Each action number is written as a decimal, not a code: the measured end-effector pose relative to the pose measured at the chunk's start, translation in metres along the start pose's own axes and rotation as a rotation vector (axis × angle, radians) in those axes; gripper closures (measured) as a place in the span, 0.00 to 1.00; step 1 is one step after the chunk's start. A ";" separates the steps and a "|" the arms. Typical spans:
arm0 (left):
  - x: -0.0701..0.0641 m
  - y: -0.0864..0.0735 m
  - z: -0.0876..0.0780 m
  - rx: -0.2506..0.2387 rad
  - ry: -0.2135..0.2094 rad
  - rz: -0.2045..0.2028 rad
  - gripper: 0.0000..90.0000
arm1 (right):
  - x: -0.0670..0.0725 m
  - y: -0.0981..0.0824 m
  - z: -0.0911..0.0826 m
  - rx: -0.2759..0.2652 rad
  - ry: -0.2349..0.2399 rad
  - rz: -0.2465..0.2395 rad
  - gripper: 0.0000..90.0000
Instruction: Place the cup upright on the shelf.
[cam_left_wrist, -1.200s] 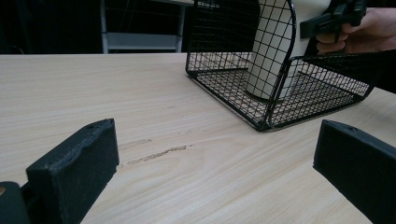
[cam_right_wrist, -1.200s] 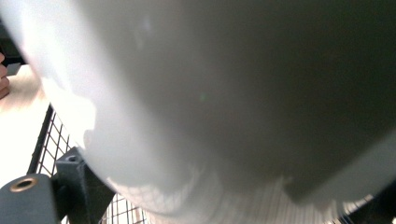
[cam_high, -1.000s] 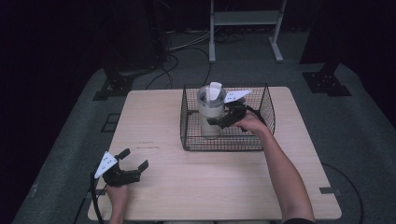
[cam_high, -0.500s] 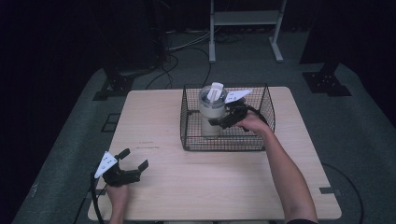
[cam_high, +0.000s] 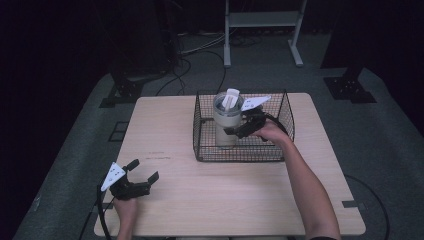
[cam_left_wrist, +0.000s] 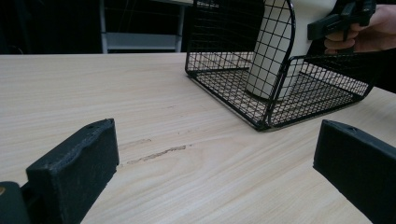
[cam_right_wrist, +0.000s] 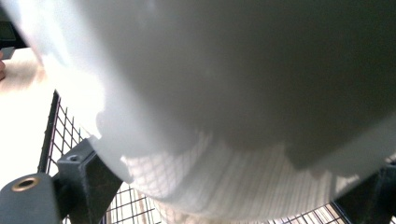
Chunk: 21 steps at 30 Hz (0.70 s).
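A cream tumbler (cam_high: 226, 125) with a clear lid and a white straw stands upright in the black wire basket (cam_high: 245, 155) at the middle back of the table. My right gripper (cam_high: 236, 131) reaches into the basket from the right, its jaws set around the tumbler's wall. Up close, the tumbler (cam_right_wrist: 233, 93) sits between both jaws of my right gripper (cam_right_wrist: 229, 175) and touches them. My left gripper (cam_high: 145, 171) rests open near the table's front left corner, nothing between its jaws. From my left gripper (cam_left_wrist: 215, 158), the basket (cam_left_wrist: 275, 112) and the tumbler (cam_left_wrist: 268, 60) lie ahead to the right.
The light wooden table (cam_high: 225, 200) has bare room in front of and left of the basket. A dark scuff (cam_left_wrist: 156, 154) marks the wood ahead of the left gripper. A white metal stand (cam_high: 262, 30) and cables lie on the floor beyond the table.
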<state>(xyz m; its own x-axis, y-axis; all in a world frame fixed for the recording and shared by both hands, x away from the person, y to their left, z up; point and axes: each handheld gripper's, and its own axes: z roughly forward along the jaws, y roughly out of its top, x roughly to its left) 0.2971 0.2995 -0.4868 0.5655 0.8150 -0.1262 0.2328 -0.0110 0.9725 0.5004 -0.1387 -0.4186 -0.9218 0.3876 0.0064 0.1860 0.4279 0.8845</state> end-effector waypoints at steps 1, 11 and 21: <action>0.000 0.000 0.000 0.001 0.000 0.002 0.00 | 0.000 0.000 0.000 0.000 0.000 -0.001 0.09; 0.000 0.000 0.000 0.000 0.000 0.004 0.00 | 0.000 -0.001 -0.009 -0.001 -0.007 0.008 0.09; 0.000 0.000 0.000 -0.004 0.001 -0.004 0.00 | 0.003 0.003 -0.025 0.011 -0.043 0.021 0.09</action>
<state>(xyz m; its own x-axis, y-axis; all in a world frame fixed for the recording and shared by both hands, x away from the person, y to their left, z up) 0.2970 0.2997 -0.4868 0.5637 0.8158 -0.1294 0.2317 -0.0058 0.9728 0.4894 -0.1568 -0.4040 -0.9022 0.4313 0.0044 0.2091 0.4284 0.8791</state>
